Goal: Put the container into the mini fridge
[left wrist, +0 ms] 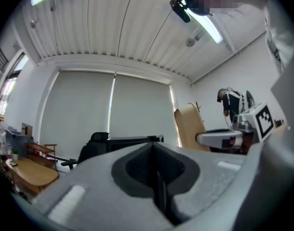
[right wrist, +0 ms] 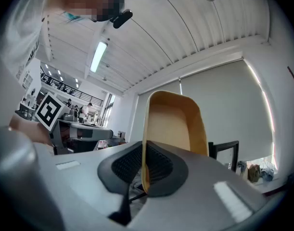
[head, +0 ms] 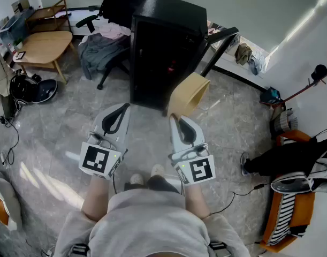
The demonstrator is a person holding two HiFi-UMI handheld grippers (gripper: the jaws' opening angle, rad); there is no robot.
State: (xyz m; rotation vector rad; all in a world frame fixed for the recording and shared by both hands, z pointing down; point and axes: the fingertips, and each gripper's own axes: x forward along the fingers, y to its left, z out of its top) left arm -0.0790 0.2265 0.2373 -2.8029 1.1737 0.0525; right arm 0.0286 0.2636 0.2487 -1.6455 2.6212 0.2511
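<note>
The tan container (head: 189,95) is held up in front of the black mini fridge (head: 166,50), whose door (head: 221,47) stands open to the right. My right gripper (head: 175,119) is shut on the container's rim; in the right gripper view the container (right wrist: 178,126) rises from between the jaws, its hollow facing the camera. My left gripper (head: 123,110) is level with the right one, to its left, shut with nothing in it. The left gripper view shows the left gripper (left wrist: 154,170), the fridge top (left wrist: 132,139) and the container (left wrist: 188,126) off to the right.
A black office chair (head: 112,31) draped with clothes stands left of the fridge. A wooden table (head: 40,48) is at far left, cables and bags on the floor beside it. A person's dark legs (head: 283,159) and an orange chair (head: 291,208) are at right.
</note>
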